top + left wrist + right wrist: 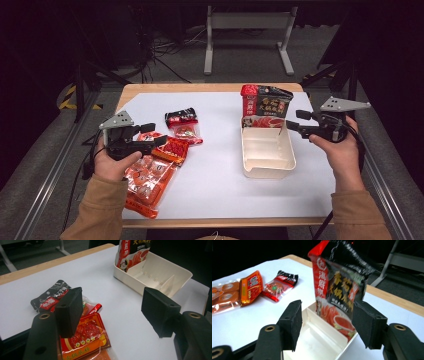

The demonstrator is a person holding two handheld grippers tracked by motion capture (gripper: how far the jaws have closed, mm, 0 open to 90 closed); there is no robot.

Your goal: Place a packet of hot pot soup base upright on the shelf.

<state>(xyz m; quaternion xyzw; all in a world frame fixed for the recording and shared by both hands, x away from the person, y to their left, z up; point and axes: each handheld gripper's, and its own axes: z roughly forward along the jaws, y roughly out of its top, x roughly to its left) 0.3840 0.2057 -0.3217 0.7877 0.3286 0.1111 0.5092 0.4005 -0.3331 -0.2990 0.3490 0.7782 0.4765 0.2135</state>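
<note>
A cream tray (pixel 269 171) lies right of the table's middle. A red and black sauce packet (pixel 265 104) stands upright in its far end. My right gripper (pixel 295 120) hovers open by the packet's right edge; in the right gripper view the packet (pixel 339 285) rises just beyond the spread jaws, with no pad pressing on it. My left gripper (pixel 156 134) is open above a red-orange packet (pixel 170 149). In the left gripper view that packet (pixel 86 336) lies under the left jaw and nothing sits between the jaws.
A small black and red packet (pixel 182 125) lies left of centre on the white mat. A long clear bag of orange sachets (pixel 147 182) reaches the front edge. Bare mat (pixel 215 170) separates the packets from the tray. A metal stand (pixel 247 30) is on the floor beyond.
</note>
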